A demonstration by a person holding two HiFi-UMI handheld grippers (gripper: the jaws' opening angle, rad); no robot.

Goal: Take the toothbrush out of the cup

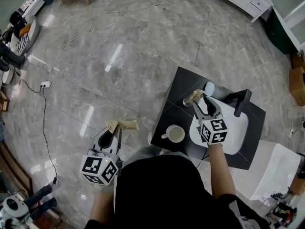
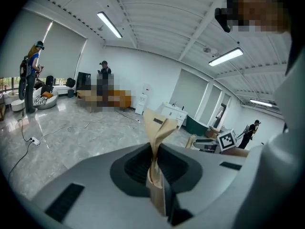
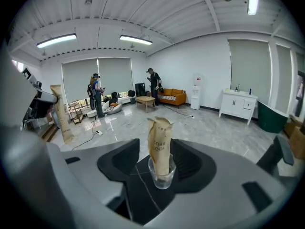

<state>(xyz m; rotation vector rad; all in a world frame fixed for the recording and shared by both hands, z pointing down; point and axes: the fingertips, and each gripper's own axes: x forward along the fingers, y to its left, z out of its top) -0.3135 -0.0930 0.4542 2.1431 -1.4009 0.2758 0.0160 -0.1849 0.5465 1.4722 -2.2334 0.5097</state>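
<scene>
A clear glass cup (image 3: 162, 174) stands on the black table (image 1: 180, 82), and a toothbrush in a brown paper wrapper (image 3: 159, 147) stands upright in it. My right gripper (image 3: 159, 168) is open, its jaws on either side of the cup with a gap on each side. The head view shows that gripper (image 1: 198, 100) at the cup (image 1: 188, 102) near the table's far left edge. My left gripper (image 1: 114, 127) hangs over the floor left of the table, shut on a second paper-wrapped toothbrush (image 1: 126, 124), which sticks up between its jaws (image 2: 157, 142).
A white mug (image 1: 175, 134) stands at the table's near left. A white basin (image 1: 239, 128) with a black faucet (image 1: 242, 102) lies to the right. Cables (image 1: 45, 94) run over the grey floor. People stand far off by the windows (image 3: 96, 99).
</scene>
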